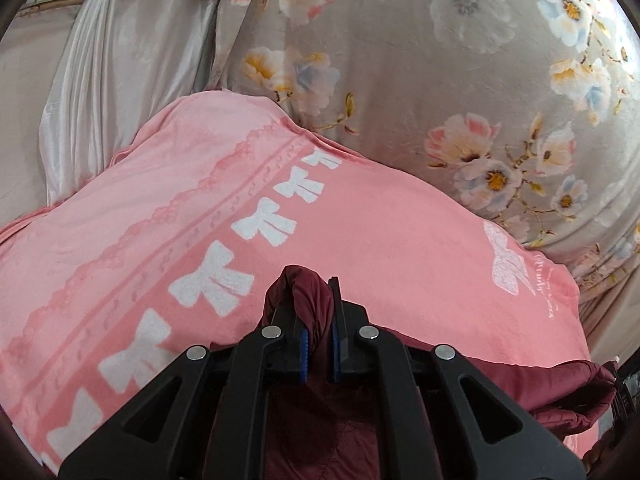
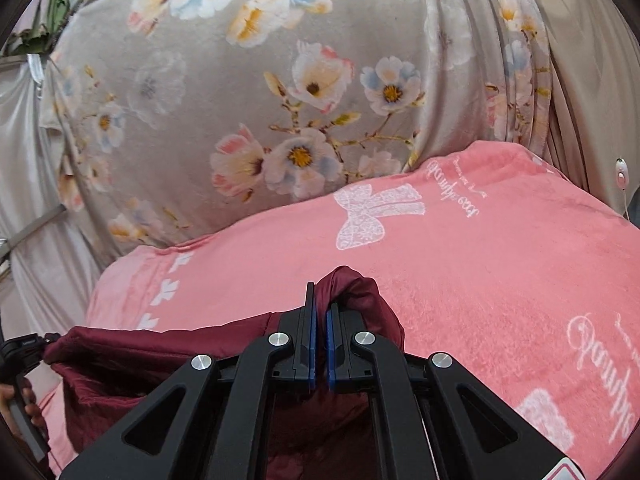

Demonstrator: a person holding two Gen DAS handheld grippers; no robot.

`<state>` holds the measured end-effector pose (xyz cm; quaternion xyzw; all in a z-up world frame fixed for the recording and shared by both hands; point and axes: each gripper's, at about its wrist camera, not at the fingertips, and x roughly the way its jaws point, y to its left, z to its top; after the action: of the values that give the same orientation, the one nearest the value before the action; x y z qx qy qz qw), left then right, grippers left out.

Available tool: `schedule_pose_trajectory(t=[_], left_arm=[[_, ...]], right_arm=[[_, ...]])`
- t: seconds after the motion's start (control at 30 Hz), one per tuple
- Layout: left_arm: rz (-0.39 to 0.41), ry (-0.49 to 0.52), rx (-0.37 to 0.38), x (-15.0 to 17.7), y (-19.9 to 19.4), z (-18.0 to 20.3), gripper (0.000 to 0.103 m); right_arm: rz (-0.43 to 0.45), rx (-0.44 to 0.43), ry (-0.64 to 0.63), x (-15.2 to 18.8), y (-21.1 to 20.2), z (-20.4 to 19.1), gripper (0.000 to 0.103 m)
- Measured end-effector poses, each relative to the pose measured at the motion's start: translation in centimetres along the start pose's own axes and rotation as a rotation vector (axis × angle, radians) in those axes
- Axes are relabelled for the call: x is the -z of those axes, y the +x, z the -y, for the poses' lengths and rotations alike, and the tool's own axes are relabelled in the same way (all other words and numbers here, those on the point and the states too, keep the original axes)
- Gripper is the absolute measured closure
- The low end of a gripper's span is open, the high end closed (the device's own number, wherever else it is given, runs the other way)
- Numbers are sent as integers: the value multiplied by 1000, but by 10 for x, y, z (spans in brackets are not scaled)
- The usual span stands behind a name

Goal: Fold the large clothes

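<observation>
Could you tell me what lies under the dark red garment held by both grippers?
The pink blanket with white bows shows under the dark red garment. What lies beneath the blanket is covered.

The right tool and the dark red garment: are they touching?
Touching. In the right wrist view, the right tool is shut on a bunched fold of the dark red garment, which wraps over its fingertips above the pink blanket.
</observation>
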<state>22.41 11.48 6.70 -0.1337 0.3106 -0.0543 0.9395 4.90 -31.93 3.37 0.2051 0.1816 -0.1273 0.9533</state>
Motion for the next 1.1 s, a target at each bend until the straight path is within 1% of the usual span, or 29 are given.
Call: schedule_pose_trajectory(t=[0.07,0.17,0.27,0.33,0.47,0.57,0.67,0.73,0.77,0.8,0.83,0.87,0.9,0.93,0.97,1.0,1.03,1.07,1.1], left_arm=[[-19,11,-26,-2,17,3,96],[-105,38,-80,4,62,5,96],[-188,61,-128,20,108,2,94],[-220,68,-146,31,126,-1,93],[-234,73,-156,46,144,-3,92],[-244,62,-146,55,156,-5,90],[-238,47,-135,57,161,-6,88],[-226,25,-115,54,156,-10,87],[-215,13,-104,51,150,-12,85],[-206,4,-95,48,144,-14,80],[-195,-3,-86,45,136,-16,69],[-173,-14,-71,39,123,-18,61],[-143,-17,-80,35,112,-20,35],[-75,-17,-125,30,94,-21,13],[-21,-12,-153,26,81,-22,10],[40,14,-174,21,63,-22,10],[60,36,-183,17,54,-20,10],[73,51,-192,12,46,-19,11],[84,58,-190,8,37,-16,14]], right_arm=[[-36,34,-1,2,24,-1,100],[-109,82,4,11,60,2,100],[-156,106,17,23,84,9,100],[-184,119,23,31,97,15,100],[-231,137,19,45,117,21,100],[-269,143,22,55,131,24,100],[-258,119,44,54,132,27,96],[-224,96,57,49,121,29,91],[-202,85,65,47,115,30,85],[-153,61,80,41,100,31,75],[-117,49,87,37,89,32,67],[-86,53,88,34,79,31,49],[-22,59,88,28,62,31,39],[26,53,83,25,48,29,38],[44,46,75,22,40,28,38],[47,33,59,19,32,24,39],[39,17,40,18,27,19,42],[29,4,22,17,26,14,51],[3,-11,-16,18,27,4,67]])
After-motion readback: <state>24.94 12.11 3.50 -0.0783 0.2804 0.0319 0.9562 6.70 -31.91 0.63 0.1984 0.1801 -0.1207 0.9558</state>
